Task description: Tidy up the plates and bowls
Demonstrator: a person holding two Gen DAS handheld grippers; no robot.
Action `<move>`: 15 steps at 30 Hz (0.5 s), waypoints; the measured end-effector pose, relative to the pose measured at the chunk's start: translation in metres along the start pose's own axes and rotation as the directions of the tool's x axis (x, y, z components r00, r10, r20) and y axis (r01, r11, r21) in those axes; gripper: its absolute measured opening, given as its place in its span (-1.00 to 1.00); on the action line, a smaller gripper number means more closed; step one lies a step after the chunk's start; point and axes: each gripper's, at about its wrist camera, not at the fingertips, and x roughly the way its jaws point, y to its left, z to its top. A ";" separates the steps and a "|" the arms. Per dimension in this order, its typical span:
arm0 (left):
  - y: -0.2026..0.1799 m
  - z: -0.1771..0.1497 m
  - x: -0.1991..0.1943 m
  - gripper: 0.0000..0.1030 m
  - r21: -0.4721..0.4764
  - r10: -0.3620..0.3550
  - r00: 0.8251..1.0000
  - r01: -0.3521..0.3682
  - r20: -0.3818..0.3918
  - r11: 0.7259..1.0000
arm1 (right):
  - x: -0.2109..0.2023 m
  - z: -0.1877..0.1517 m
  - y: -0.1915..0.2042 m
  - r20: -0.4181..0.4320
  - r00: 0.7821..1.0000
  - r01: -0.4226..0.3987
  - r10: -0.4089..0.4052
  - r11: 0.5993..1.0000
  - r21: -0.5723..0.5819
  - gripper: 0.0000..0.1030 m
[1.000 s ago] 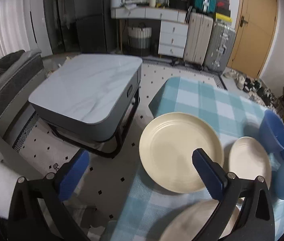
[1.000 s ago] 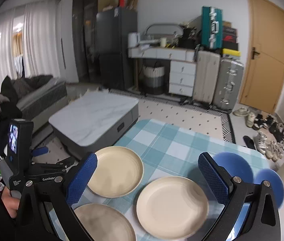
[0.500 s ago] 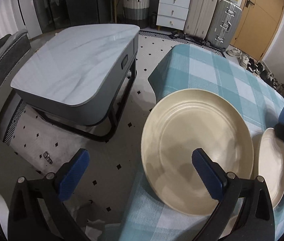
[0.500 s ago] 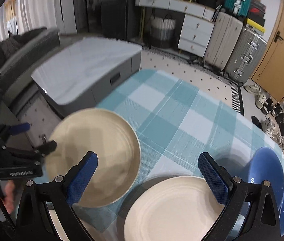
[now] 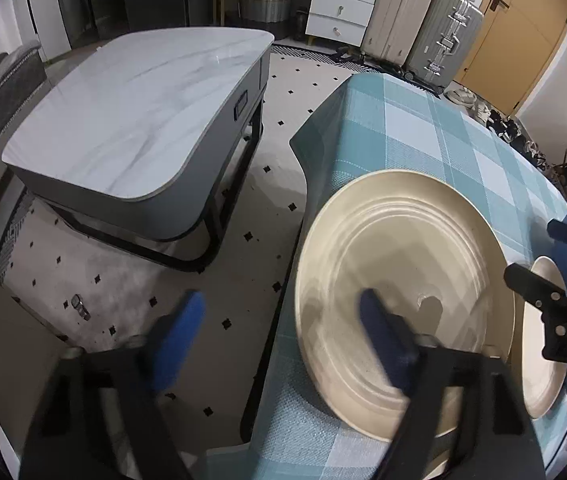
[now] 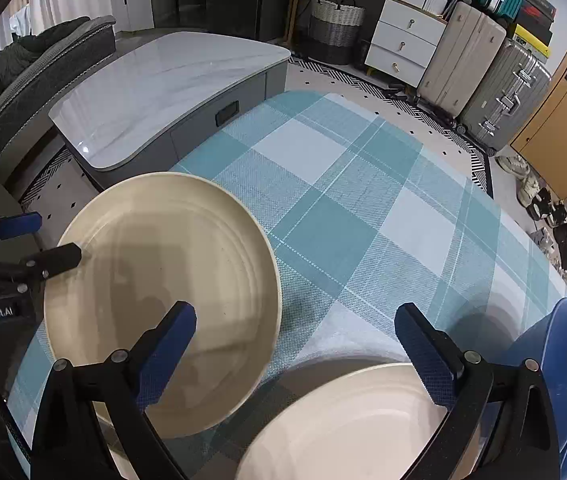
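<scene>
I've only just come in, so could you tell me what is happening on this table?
A person with a gripper in each hand is tidying dishes on a checked tablecloth. The left gripper, open, straddles the near rim of a beige plate at the table's edge. The right gripper, open, hovers above a paler plate. Neither grips anything. Blue bowls wait on the right.

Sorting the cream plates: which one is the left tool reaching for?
The darker beige plate at the table's corner; the left tool straddles its rim. The paler plate lies under the right tool.
</scene>
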 end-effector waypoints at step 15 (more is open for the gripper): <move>0.004 -0.003 0.014 -0.57 0.002 -0.108 0.986 0.109 -0.125 0.994 | 0.004 0.003 0.003 -0.041 0.998 -0.043 0.043 0.999 0.018 0.89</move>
